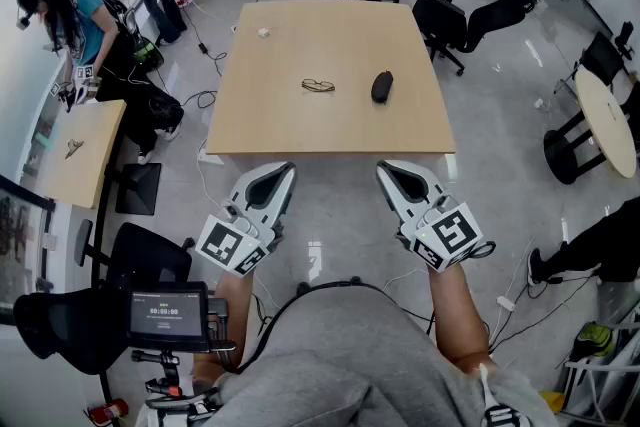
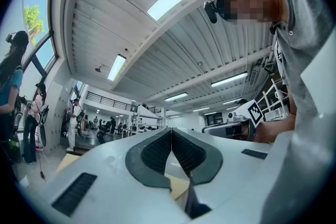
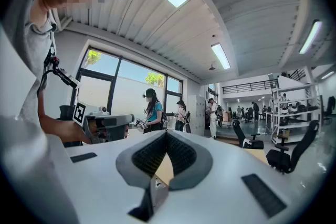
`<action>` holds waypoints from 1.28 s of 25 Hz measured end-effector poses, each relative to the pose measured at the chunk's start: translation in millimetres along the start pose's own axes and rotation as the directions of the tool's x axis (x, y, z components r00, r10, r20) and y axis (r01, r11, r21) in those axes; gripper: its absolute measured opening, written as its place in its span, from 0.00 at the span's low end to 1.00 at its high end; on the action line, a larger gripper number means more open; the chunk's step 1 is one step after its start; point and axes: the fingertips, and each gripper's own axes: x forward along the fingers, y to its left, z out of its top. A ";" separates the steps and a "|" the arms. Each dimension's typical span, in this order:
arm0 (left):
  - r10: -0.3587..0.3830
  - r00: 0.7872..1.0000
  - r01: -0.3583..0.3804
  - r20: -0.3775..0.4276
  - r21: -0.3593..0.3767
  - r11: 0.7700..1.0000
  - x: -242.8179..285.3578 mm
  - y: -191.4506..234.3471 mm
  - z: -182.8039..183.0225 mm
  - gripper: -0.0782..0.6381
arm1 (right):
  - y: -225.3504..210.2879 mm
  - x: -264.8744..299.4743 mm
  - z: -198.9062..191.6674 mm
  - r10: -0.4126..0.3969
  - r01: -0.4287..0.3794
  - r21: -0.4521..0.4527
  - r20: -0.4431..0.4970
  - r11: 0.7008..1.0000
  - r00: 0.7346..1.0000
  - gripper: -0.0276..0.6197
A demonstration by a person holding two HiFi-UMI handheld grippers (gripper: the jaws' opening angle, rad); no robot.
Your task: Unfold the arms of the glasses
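Observation:
A pair of thin dark-framed glasses lies folded near the middle of the wooden table. A black oval case sits just to their right. My left gripper and right gripper hover side by side short of the table's near edge, well apart from the glasses. In the left gripper view the left gripper has its pads pressed together on nothing. The right gripper in its own view is likewise shut and empty. Neither gripper view shows the glasses.
A small white object rests at the table's far left. Black office chairs stand beyond the far right corner, and a round table is at right. A person stands by a side table at left.

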 end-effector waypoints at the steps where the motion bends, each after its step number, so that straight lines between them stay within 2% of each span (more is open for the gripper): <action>1: 0.003 1.000 -0.003 -0.003 -0.003 1.000 -1.5 -0.9 -1.6 0.12 | 1.6 -1.3 -1.6 0.002 -0.002 0.001 -0.003 1.000 1.000 0.05; 10: 0.005 1.000 -0.005 -0.010 -0.013 1.000 -3.5 -4.2 -7.2 0.12 | 2.4 -5.8 -5.5 -0.004 0.004 0.013 -0.008 1.000 1.000 0.05; 16: 0.005 1.000 -0.005 -0.005 -0.013 1.000 -4.0 -3.9 -6.6 0.12 | 2.3 -8.5 0.2 0.000 -0.003 0.057 0.046 0.998 0.999 0.05; 32: 0.007 1.000 -0.007 -0.024 -0.021 1.000 -3.1 -4.8 -10.6 0.12 | -3.2 -8.9 -9.6 -0.021 0.019 0.074 0.017 0.997 1.000 0.05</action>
